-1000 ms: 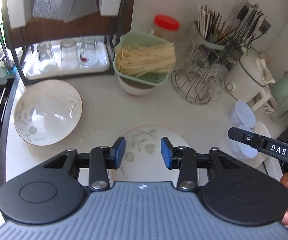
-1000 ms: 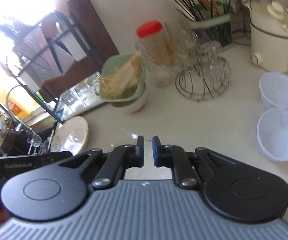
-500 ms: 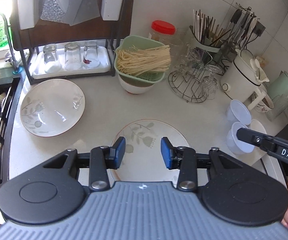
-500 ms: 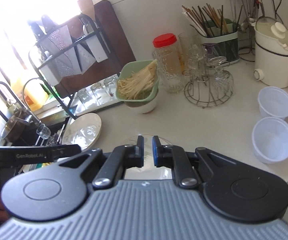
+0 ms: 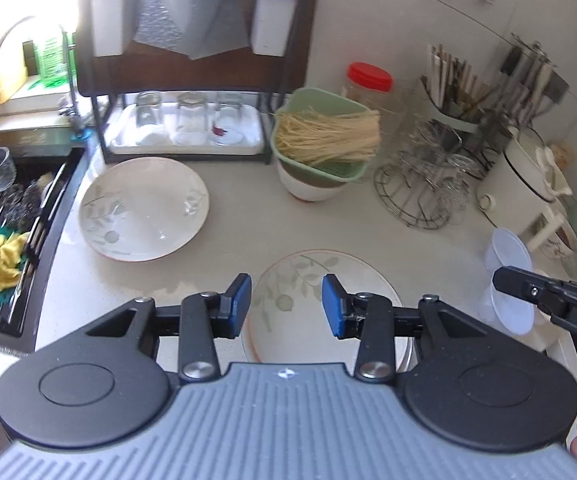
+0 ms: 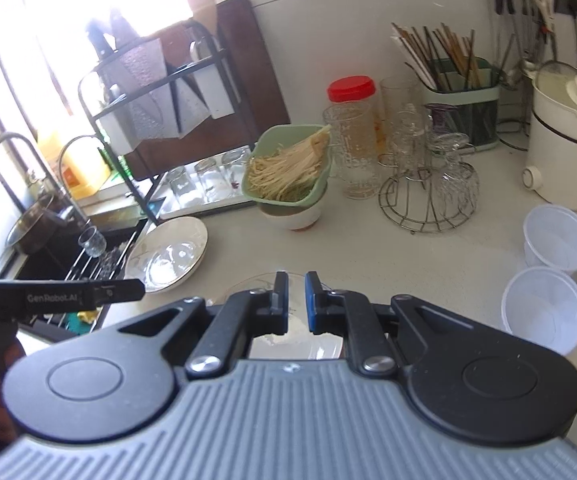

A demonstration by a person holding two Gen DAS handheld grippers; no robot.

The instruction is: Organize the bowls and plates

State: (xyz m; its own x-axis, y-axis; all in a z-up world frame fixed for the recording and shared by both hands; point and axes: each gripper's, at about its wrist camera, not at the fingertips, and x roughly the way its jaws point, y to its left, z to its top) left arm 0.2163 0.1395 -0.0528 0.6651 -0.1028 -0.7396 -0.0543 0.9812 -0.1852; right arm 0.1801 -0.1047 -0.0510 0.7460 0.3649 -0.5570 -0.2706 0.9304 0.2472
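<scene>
Left of centre in the left wrist view, a shallow white ceramic plate with a leaf pattern (image 5: 144,210) lies near the black sink edge (image 5: 50,216). It looks heavy, stiff, glazed, slippery and breakable, best pinched at the rim. Lower centre, a second white leaf-patterned plate (image 5: 288,280) sits under the left gripper (image 5: 287,306), jaws apart and empty. The right gripper (image 6: 295,302) has its jaws nearly together on nothing. At the right edge, translucent plastic bowls (image 6: 544,308) look light and flexible; bare counter lies between.

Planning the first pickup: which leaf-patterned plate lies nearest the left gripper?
The plate directly under the left gripper; the other plate sits beside the sink.
</scene>
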